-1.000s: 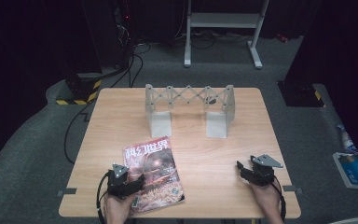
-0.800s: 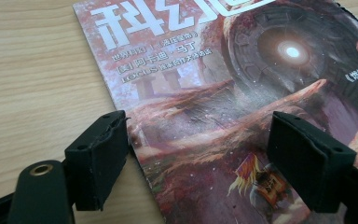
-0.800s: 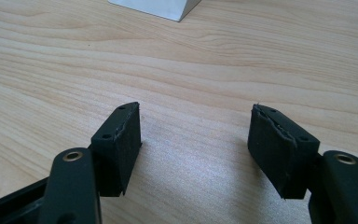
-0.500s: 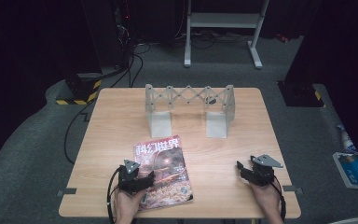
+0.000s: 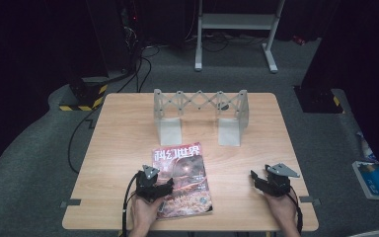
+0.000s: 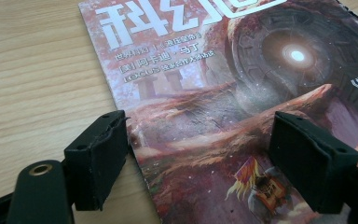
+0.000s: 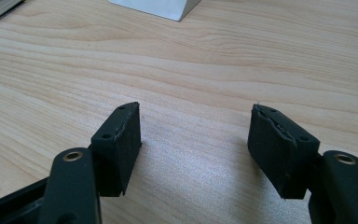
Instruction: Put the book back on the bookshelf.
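Magazine (image 5: 181, 178) flat on table (image 5: 123, 143), near the front edge, left of centre, slightly skewed. Left gripper (image 5: 164, 186) sits over its near-left corner, jaws wide apart. In the left gripper view one pad (image 6: 100, 156) sits at the spine edge, partly off the cover, the other (image 6: 307, 161) over the cover art; nothing clamped. Whether the pads touch the paper, cannot tell. Right gripper (image 5: 257, 179) rests well apart to the right over bare wood, jaws likewise spread and empty (image 7: 196, 149).

Risks, as judged:
- Cover looks glossy and slick; pads pressing down could skid it across the smooth wood rather than lift it.
- Thin, floppy stack of pages; a pinch at one corner would likely let the rest sag or fan open.
- Jaw catching only the top cover at the spine could crease or tear it.
- Near edge lies close to the table front; a pull toward the person might tip it off.

Materials:
- Magazine: coated paper, reddish-brown artwork, white title characters, bright disc motif.
- Table: pale wood-grain laminate, matte, rectangular.
- Pads: black, blocky, foam-like, edges a bit ragged.
- Rack (image 5: 200, 116) at the back: grey metal, scissor lattice between two upright plates on box feet.
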### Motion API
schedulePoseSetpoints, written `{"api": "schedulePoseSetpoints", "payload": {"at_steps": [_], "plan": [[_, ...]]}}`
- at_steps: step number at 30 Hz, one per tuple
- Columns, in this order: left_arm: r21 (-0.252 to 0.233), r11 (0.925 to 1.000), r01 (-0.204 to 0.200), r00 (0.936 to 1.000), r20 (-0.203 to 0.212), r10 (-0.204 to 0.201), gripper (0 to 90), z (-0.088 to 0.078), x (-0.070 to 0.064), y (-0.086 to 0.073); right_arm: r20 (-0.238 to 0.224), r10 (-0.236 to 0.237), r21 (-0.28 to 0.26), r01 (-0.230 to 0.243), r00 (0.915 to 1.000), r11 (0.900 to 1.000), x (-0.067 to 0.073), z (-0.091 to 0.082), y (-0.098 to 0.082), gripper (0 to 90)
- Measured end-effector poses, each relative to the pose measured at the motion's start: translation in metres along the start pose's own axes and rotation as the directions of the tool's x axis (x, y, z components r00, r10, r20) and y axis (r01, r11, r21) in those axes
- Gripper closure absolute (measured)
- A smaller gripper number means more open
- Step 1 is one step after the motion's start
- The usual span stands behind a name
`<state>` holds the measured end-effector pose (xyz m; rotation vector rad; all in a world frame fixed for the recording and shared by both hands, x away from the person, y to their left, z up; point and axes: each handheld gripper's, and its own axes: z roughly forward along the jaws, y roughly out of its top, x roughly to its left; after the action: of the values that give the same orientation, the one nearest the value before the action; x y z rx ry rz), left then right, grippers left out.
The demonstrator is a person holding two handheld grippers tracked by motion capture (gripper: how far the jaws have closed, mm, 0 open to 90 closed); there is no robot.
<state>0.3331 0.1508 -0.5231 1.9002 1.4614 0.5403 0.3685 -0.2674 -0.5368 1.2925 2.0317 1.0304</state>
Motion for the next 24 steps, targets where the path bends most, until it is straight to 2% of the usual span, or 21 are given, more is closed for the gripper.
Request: {"api": "schedulePoseSetpoints", "payload": {"at_steps": [11,24], "plan": [[-0.009,0.9997,-0.023,0.9994,0.026,0.024,19.1,0.016,-0.023,0.012,0.0,0.0,0.0,0.0,1.0,1.0,0.0,0.0,0.0,34.8],[0.01,0.9984,-0.056,0.9967,0.059,0.055,18.8,0.028,-0.044,0.024,-0.001,0.002,0.001,-0.002,1.0,1.0,0.0,0.0,0.0,34.8]]}}
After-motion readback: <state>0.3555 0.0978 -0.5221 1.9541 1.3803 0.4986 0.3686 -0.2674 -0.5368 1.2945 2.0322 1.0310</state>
